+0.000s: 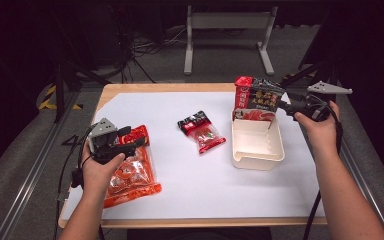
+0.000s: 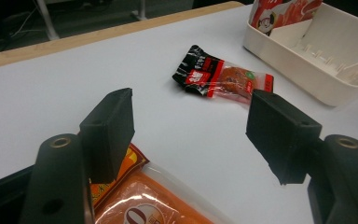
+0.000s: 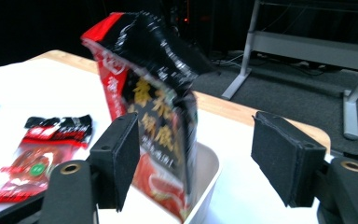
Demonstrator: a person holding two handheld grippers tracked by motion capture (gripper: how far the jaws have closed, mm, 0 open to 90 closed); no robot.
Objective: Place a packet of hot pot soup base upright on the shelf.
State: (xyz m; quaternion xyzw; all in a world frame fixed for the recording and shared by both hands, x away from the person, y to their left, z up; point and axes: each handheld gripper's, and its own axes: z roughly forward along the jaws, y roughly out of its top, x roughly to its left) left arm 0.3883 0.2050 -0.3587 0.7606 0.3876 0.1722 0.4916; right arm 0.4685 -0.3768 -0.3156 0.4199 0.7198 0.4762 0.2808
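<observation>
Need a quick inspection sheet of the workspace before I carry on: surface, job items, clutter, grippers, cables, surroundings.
Surface: white sheet on a wood-edged table.
Job's things: red-and-black packet standing upright at the far end of the cream bin; small sachet flat mid-table; large orange packet flat at left.
Clutter: nothing seen.
Grippers: right gripper open, beside the upright packet; left gripper open, over the orange packet.
Cables: one trails from each gripper.
Surroundings: dark floor, grey metal frame behind.

Lab or studio: dark room, grey carpet, cables (image 1: pixel 147 47) on floor and metal frame (image 1: pixel 227 22) beyond the tongs, taped floor markings (image 1: pixel 50 97) left.
</observation>
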